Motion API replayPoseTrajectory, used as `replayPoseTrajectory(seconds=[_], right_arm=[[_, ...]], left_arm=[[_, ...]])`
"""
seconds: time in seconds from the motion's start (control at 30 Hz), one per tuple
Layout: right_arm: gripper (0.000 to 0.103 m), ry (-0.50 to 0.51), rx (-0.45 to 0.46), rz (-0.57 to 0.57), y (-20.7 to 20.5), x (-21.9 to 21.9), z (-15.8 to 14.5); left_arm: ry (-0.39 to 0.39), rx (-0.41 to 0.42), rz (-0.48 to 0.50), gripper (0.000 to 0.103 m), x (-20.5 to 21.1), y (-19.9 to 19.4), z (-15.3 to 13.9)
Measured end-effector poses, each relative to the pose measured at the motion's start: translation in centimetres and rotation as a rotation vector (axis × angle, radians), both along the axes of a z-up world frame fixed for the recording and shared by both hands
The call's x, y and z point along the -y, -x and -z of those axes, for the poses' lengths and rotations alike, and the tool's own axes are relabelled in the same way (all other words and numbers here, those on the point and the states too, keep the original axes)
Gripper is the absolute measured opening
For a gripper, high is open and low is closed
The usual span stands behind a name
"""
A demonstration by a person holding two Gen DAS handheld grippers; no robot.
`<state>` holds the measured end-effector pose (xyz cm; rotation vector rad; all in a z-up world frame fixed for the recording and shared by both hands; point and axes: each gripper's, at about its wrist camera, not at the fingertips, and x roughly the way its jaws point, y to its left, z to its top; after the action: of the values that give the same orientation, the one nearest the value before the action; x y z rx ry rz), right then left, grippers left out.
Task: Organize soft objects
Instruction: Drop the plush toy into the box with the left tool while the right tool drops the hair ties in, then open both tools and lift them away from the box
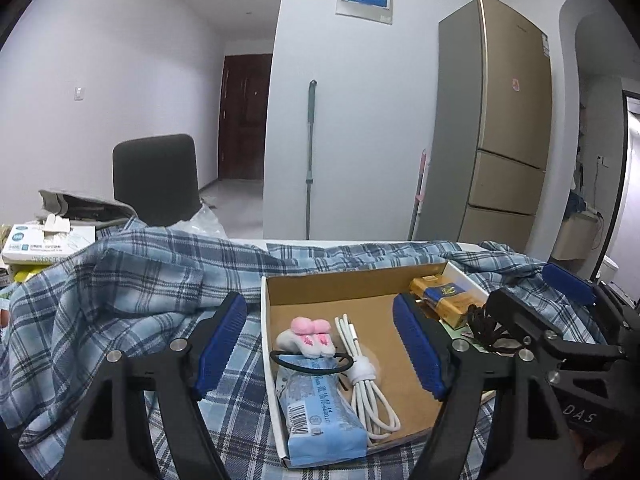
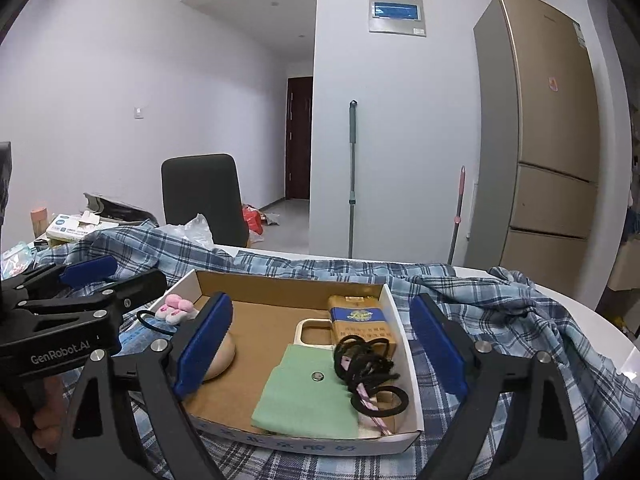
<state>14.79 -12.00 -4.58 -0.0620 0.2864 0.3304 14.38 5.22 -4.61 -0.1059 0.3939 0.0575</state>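
We see the left gripper (image 1: 320, 344) spread wide, nothing between its blue pads; the right gripper (image 2: 322, 344) is likewise released and empty, and both hang over the near side of a shallow cardboard box (image 2: 280, 280) resting on a blue plaid cloth (image 1: 120, 280). At the left end of the box lie one blue packet (image 1: 320, 420), long axis running near to far, one coiled white cable (image 1: 368, 380) stretched the same way beside it, one black hair tie (image 1: 312, 360) across the packet's far end, and one pair of tiny pink-and-white socks (image 1: 308, 336) just beyond, toes pointing far. At the right end we count one green cloth (image 2: 308, 392) lying flat with a small round button on it, one tangled black cord (image 2: 364, 364) at its right edge, one gold-and-blue carton (image 2: 360, 320) running near to far, and one pale phone case (image 2: 312, 332) partly under them; a rounded beige thing (image 2: 224, 356) sits half hidden behind the right gripper's left finger. Beyond the table stand one dark chair (image 1: 156, 180), one mop handle (image 1: 310, 160) against the wall and a gold fridge (image 1: 500, 120); a tissue box (image 1: 48, 240) lies far left.
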Motion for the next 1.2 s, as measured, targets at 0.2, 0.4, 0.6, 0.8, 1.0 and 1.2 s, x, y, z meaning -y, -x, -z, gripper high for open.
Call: replayPoseTrajectory(seconds=[0.2,0.4,0.6,0.8,1.0,1.2], right_arm=[[0.09,-0.004,-0.003,0.002,0.0,0.1,0.0],[0.09,-0.004,-0.003,0.002,-0.1,0.1,0.0],[0.09,-0.005,0.0,0.002,0.0,0.2,0.0],[0.09,-0.013,0.013,0.006,0.2,0.4,-0.2],[0.094,-0.129,0.072,-0.024,2.4,2.3,-3.8],[0.103,-0.16,0.197,-0.053,7.4,4.1,-7.8]], left_arm=[[0.004,0.006,-0.006,0.078,-0.1,0.2,-0.2],[0.001,0.013,-0.009,0.078,0.0,0.3,-0.2],[-0.016,0.043,-0.034,0.078,0.1,0.9,-0.6],[-0.024,0.154,-0.059,0.078,-0.4,2.9,-2.9],[0.006,0.233,-0.017,0.085,-0.2,5.9,-5.9],[-0.015,0.231,0.023,0.093,1.2,9.8,-7.4]])
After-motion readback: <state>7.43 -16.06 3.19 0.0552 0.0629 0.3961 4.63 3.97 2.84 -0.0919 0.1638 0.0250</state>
